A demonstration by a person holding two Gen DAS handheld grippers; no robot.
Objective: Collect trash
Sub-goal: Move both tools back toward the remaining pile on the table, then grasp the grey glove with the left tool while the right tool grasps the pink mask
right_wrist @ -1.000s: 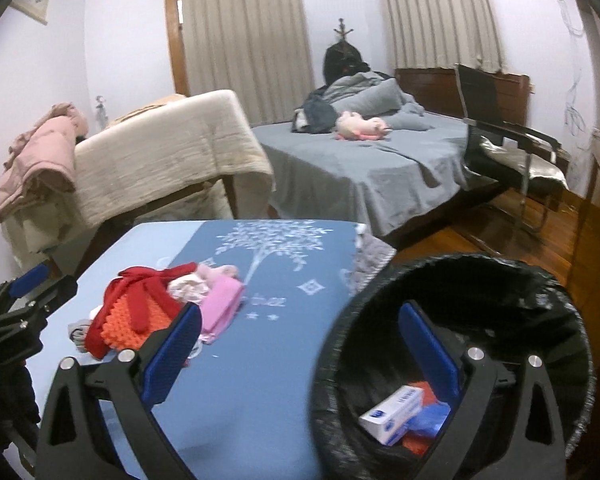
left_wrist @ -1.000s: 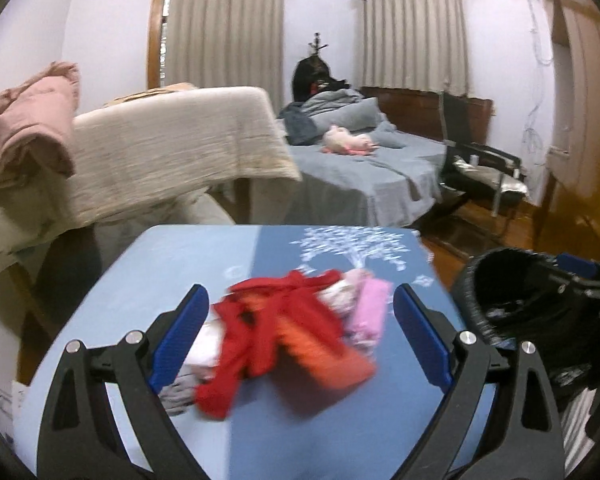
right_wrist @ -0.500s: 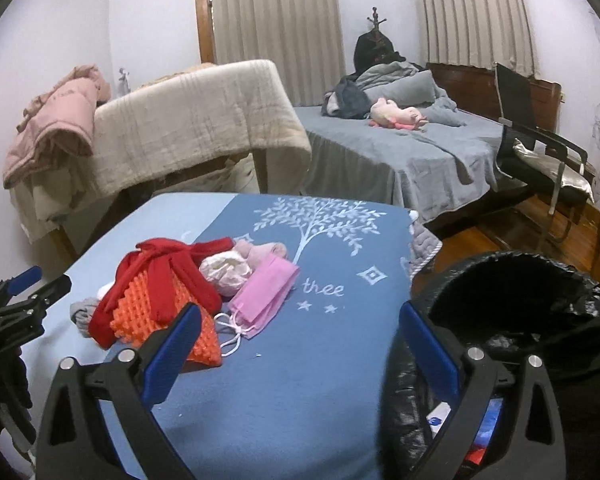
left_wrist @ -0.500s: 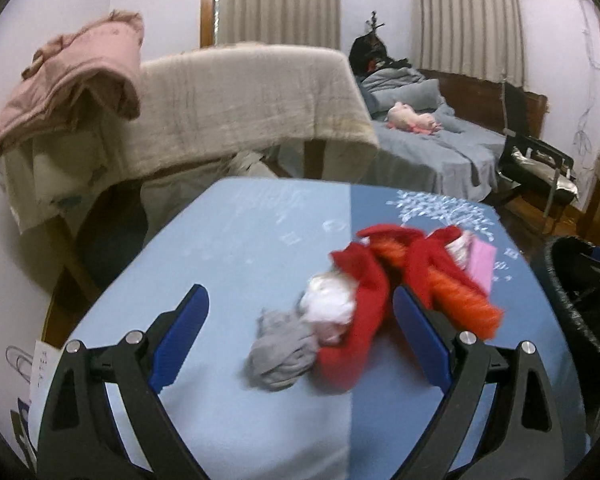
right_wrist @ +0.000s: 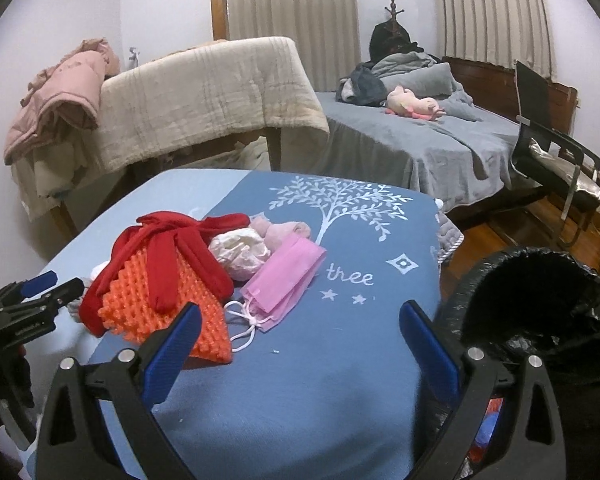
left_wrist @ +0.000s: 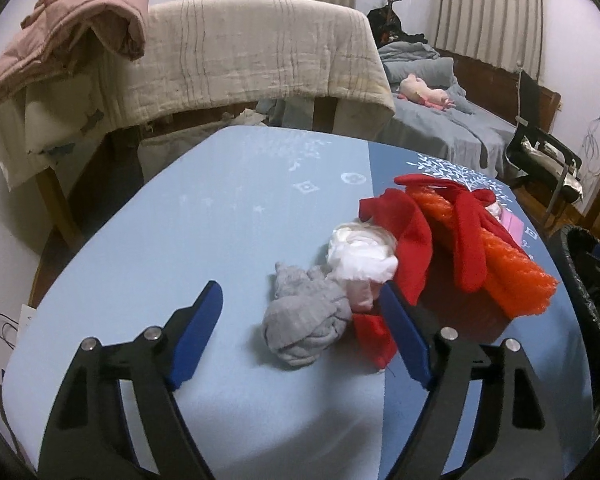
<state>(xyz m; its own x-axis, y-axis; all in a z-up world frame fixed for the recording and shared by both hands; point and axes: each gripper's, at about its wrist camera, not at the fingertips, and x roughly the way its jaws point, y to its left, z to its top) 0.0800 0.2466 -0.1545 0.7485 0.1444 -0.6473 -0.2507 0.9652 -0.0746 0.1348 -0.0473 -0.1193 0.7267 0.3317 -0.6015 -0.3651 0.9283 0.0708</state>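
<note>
Swinging leftward since a second earlier, the left gripper point(left_wrist: 300, 320) came down beside the trash pile on the blue tablecloth point(left_wrist: 204, 216), its jaws narrowing but still spread, a crumpled grey cloth point(left_wrist: 306, 326) between them, untouched. Only the left wrist view showed that grey wad and the white tissue point(left_wrist: 360, 254) behind it. Only the right wrist view showed the pink face mask point(right_wrist: 286, 280) lying flat against an orange bumpy sheet point(right_wrist: 172, 300) draped with red fabric point(right_wrist: 180, 248). The right gripper point(right_wrist: 300, 344) hung spread and empty near the black-lined bin point(right_wrist: 540, 300) beside the table.
</note>
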